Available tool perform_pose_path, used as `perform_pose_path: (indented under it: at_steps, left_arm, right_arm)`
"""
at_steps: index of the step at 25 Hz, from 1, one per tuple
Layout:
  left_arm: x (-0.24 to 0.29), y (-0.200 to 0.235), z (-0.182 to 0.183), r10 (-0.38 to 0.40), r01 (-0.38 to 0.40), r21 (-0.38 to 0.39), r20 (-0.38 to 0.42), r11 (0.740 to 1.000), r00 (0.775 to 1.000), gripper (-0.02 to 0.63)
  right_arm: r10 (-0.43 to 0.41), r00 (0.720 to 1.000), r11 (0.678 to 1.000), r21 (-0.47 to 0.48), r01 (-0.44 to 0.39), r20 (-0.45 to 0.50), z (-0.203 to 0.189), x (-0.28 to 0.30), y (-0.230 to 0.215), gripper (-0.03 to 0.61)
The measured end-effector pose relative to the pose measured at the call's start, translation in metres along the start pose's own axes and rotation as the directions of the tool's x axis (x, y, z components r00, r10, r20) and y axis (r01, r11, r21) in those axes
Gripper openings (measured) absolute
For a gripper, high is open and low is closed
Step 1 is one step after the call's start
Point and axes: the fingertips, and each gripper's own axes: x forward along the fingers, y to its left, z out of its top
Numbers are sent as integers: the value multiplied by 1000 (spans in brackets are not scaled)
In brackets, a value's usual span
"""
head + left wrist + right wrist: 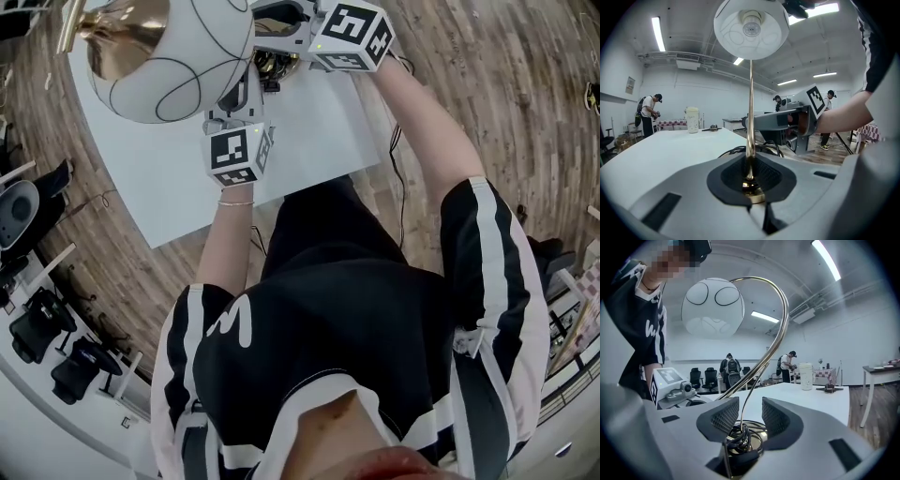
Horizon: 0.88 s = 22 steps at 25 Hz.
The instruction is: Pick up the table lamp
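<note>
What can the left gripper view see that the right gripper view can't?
Only the left gripper view shows the bulb under the shade, and the left gripper shut on the golden stem. Only the right gripper view shows the shade's round outside and the coiled cable between the jaws of the open right gripper. Both show the stem, the white table and a white jug.

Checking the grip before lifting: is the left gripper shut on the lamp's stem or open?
Shut on the stem: the left gripper view shows the left gripper with pads pressed against the gold stem above the base.
</note>
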Motion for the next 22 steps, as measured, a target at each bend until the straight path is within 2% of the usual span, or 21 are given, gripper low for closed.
perform_pose_path:
  at_steps: [3, 6, 10, 12, 14, 22]
  left_arm:
    - [0, 0, 0, 3, -3, -4, -4, 1000, 1000, 28]
    - [0, 0, 1, 1, -1, 0, -8, 1000, 1000, 28]
    - [1, 0, 1, 9, -9, 10, -24, 1000, 1000, 28]
    - [2, 0, 0, 8, -8, 2, -29, 1000, 1000, 25]
    - [3, -1, 0, 2, -2, -1, -26, 1000, 1000, 18]
    - [5, -2, 3, 24, -24, 6, 5, 1000, 1000, 9]
  right_arm:
    - [-28, 1000, 1000, -6, 28, -5, -1, 5, -5, 149]
    - [-13, 1000, 1000, -1, 13, -17, 0, 8, -5, 149]
    - [-32, 995, 999, -45, 28, -93, -4, 19, -3, 146]
    - [-19, 994, 999, -49, 13, -109, -7, 27, 1, 110]
    - [13, 996, 999, -31, -16, -87, -8, 29, 7, 37]
    - [-2, 999, 999, -39, 0, -47, -6, 24, 5, 17]
